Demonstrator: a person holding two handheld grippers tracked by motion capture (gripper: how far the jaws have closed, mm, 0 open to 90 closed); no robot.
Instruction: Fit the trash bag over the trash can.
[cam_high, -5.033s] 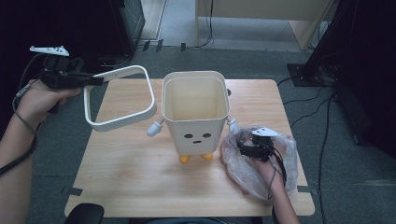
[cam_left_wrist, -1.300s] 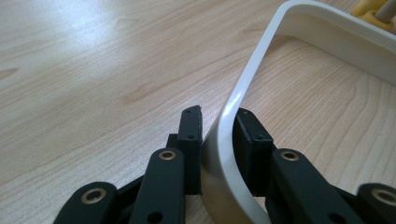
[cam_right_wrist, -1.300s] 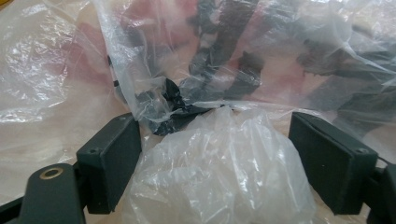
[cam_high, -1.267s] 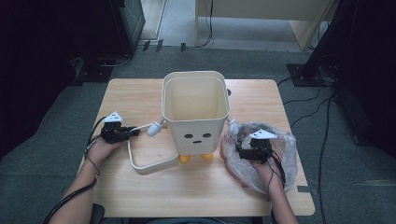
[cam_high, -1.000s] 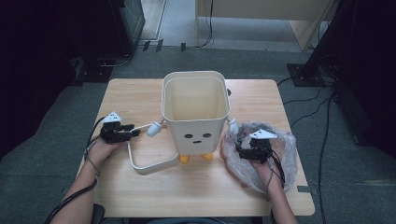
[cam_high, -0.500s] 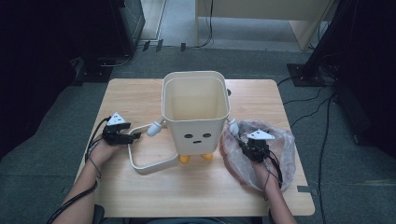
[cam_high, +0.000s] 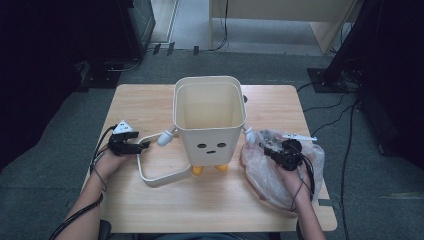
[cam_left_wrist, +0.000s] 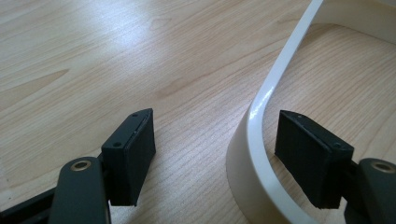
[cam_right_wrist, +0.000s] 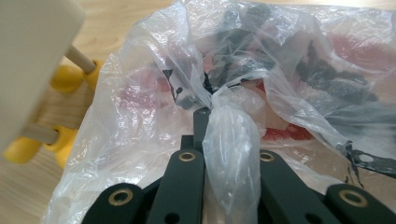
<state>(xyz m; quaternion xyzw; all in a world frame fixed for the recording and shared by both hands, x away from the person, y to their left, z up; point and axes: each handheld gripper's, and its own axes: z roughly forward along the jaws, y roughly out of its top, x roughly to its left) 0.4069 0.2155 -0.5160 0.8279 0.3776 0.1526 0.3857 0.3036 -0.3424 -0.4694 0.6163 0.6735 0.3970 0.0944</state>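
Observation:
A cream bin with a drawn face, small arms and yellow feet stands mid-table. A white rim ring lies flat on the wood at its front left. My left gripper is open at the ring's left side. In the left gripper view the ring's thin wall passes between the spread jaws of that gripper, nearer the right one. My right gripper is shut on a bunched fold of a clear plastic bag, right of the bin. In the right gripper view, the bag spreads beyond the closed gripper.
The bin's wall and a yellow foot stand close on the left in the right gripper view. Bare tabletop lies in front of the bin. Cables and dark furniture stand on the floor beyond the table.
Five seconds ago the left gripper held the ring up off the table's left edge; it now lies on the table by the bin. The right gripper shifted slightly with the bag.

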